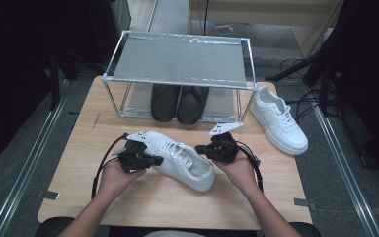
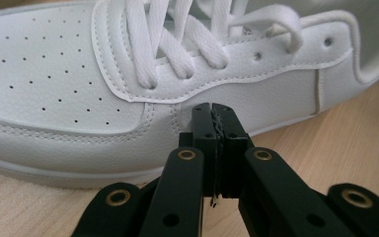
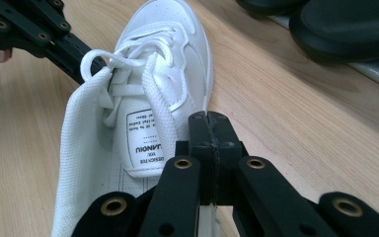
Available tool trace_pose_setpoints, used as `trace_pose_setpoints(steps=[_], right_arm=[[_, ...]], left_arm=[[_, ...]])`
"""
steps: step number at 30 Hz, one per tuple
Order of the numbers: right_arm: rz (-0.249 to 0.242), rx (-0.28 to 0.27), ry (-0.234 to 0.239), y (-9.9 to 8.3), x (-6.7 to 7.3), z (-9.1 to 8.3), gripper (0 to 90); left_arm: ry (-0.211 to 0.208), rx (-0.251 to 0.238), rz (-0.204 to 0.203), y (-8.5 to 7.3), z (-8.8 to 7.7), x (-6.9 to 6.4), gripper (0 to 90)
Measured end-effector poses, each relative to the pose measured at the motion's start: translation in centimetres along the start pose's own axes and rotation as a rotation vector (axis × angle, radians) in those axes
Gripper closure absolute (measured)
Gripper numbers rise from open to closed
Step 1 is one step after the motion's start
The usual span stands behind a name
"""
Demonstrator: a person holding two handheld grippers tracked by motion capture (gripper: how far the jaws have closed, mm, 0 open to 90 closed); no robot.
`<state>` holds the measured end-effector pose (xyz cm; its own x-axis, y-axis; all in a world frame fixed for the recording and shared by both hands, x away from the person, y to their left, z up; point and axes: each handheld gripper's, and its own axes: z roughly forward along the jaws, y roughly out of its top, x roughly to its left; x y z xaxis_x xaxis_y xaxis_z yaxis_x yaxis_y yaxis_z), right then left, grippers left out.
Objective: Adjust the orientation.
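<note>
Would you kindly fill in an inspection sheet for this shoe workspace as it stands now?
Surface: wooden table, bare in front.
Job's things: white sneaker flat on the table between the grippers; second white sneaker at right beside the rack.
Clutter: metal rack at the back; black shoes on its lower shelf.
Grippers: left gripper and right gripper both shut, holding nothing.
Cables: black gripper cable looping over the table; loose cables on the floor at right.
Surroundings: grey floor, dark sides.

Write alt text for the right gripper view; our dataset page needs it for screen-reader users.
The right gripper, jaws shut, points at the heel opening of a white sneaker on a wooden table. The left gripper meets the sneaker's far side; black shoes sit top right.
</note>
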<state>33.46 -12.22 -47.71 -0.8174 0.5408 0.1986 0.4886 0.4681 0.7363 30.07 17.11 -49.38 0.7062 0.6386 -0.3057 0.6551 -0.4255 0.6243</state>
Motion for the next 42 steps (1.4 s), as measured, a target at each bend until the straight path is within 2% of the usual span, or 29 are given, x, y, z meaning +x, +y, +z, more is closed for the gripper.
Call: trace_pose_setpoints(steps=[4, 6, 9, 15, 19, 22, 26, 30, 37, 42], right_arm=[[-0.005, -0.003, 0.002, -0.1, 0.3, 0.0, 90.0], [0.003, -0.002, 0.008, -0.2, 0.4, 0.0, 90.0], [0.003, 0.002, 0.025, -0.3, 0.6, 0.0, 90.0], [-0.022, 0.016, 0.054, -0.7, 2.0, -0.1, 90.0], [-0.024, 0.014, 0.073, -1.0, 2.6, 0.0, 90.0], [-0.022, 0.014, 0.090, -1.1, 2.9, 0.1, 90.0], [-0.018, 0.011, 0.103, -1.0, 3.5, 0.5, 90.0], [-0.018, 0.008, 0.114, -1.1, 3.9, 0.7, 90.0], [-0.058, 0.016, 0.114, -1.2, 5.1, 1.0, 90.0], [-0.057, 0.011, 0.131, -1.1, 5.1, 1.2, 90.0]], left_arm=[[-0.012, 0.002, -0.005, 0.1, 0.0, 0.3, 89.6], [-0.036, 0.009, -0.012, 0.1, -0.1, 0.6, 89.1], [-0.049, 0.014, -0.014, 0.2, -0.1, 0.9, 89.0], [-0.049, 0.025, -0.016, 0.4, -0.2, 1.5, 89.1], [-0.049, 0.042, 0.001, 0.7, -0.3, 1.9, 89.2], [-0.062, 0.039, -0.012, 0.8, -0.3, 2.3, 89.1], [-0.057, 0.048, -0.018, 1.1, -0.3, 2.8, 89.1], [-0.058, 0.039, -0.024, 1.2, -0.2, 3.0, 89.1], [-0.050, 0.019, -0.029, 1.5, 0.1, 3.2, 88.1], [-0.050, 0.018, -0.026, 1.6, 0.1, 3.4, 88.1]])
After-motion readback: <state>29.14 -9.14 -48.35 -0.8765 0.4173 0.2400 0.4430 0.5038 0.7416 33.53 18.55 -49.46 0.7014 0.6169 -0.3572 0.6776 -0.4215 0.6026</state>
